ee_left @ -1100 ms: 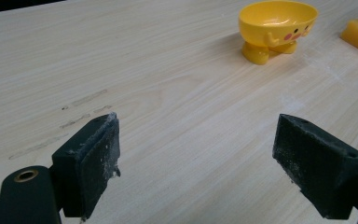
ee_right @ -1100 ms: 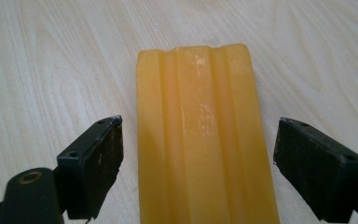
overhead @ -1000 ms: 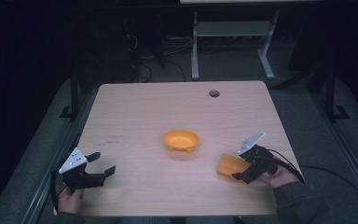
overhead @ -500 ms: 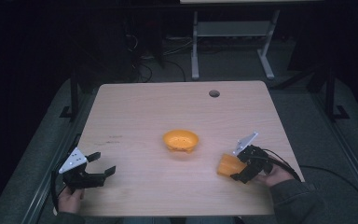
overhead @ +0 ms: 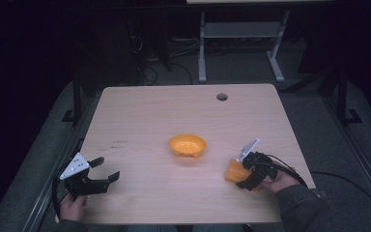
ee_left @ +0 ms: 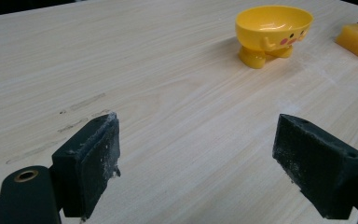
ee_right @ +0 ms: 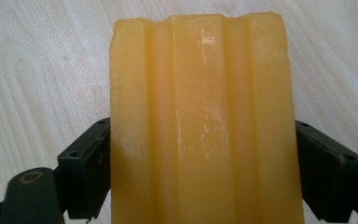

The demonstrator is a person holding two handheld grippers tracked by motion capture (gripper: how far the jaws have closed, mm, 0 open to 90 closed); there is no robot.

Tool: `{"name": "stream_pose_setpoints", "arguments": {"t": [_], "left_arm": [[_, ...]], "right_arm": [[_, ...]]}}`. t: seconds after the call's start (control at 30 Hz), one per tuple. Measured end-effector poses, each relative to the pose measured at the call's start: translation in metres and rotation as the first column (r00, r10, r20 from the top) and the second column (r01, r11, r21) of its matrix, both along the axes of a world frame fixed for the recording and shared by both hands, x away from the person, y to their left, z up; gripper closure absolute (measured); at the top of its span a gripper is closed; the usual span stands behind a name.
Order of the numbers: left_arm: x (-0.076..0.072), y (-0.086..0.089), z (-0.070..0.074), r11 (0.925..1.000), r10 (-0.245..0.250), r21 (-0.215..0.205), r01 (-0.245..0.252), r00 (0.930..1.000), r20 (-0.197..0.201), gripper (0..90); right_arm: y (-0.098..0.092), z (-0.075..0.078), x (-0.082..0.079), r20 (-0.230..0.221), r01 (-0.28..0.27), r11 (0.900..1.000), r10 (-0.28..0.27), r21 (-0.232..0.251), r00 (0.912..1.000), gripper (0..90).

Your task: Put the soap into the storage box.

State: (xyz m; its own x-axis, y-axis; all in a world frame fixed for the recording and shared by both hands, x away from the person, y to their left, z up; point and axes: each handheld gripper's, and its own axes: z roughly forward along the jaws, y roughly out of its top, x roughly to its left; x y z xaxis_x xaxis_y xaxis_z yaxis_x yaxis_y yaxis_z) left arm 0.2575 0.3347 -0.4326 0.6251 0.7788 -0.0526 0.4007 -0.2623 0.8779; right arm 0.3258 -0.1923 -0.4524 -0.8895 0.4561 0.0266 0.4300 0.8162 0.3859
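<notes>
While the hands wait low on the table: this is how things lie, from near to far.

Right gripper [overhead: 245, 180]: it is down at 5 o'clock on the pale wooden table [overhead: 183, 111]. Its two black jaws sit on both sides of the yellow ridged block [ee_right: 200, 121] and squeeze it.

Yellow ridged block: it is at the right side of the table, just in front of the right gripper. In the right gripper view its long side points away from the jaws, toward 12 o'clock.

Left gripper [overhead: 107, 170]: it is at 7 o'clock on the table. Its jaws are wide apart and hold nothing.

Yellow plastic bowl with little feet [overhead: 187, 145]: it stands in the middle of the table. From the block it is at about 10 o'clock, a bit apart.

Nearer hand: the right one is nearer to the bowl, and it has the block.

Next move, my guess: lift the block up and left to the bowl.
</notes>
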Motion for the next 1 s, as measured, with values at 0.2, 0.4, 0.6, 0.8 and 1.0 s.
{"name": "stream_pose_setpoints", "arguments": {"t": [0.2,0.4,0.6,0.8,1.0], "left_arm": [[-0.0002,0.0001,0.0004,1.0,0.0,0.001,0.0,1.0,0.0,14.3],[-0.0001,0.0001,0.0005,1.0,0.0,0.001,0.0,1.0,0.0,14.3],[-0.0001,0.0007,0.0005,1.0,0.0,0.0,0.0,1.0,0.004,14.3],[-0.0001,0.0008,0.0004,1.0,0.004,-0.005,-0.004,1.0,0.004,14.3],[-0.0003,0.0012,0.0007,1.0,0.004,-0.007,-0.004,1.0,0.006,14.3]], "right_arm": [[0.0011,-0.0006,0.0004,0.005,-0.013,1.0,0.013,-0.002,0.9999,18.4],[0.0013,-0.0008,0.0001,0.013,-0.021,1.0,0.021,-0.007,0.9997,18.9],[0.0019,0.0001,-0.0006,0.018,-0.029,0.999,0.029,-0.015,0.9994,19.8],[0.0015,0.0008,-0.0002,0.01,-0.027,1.0,0.027,-0.015,0.9996,20.4],[0.0004,0.004,-0.0012,0.017,-0.024,1.0,0.024,-0.003,0.9996,20.6]]}}
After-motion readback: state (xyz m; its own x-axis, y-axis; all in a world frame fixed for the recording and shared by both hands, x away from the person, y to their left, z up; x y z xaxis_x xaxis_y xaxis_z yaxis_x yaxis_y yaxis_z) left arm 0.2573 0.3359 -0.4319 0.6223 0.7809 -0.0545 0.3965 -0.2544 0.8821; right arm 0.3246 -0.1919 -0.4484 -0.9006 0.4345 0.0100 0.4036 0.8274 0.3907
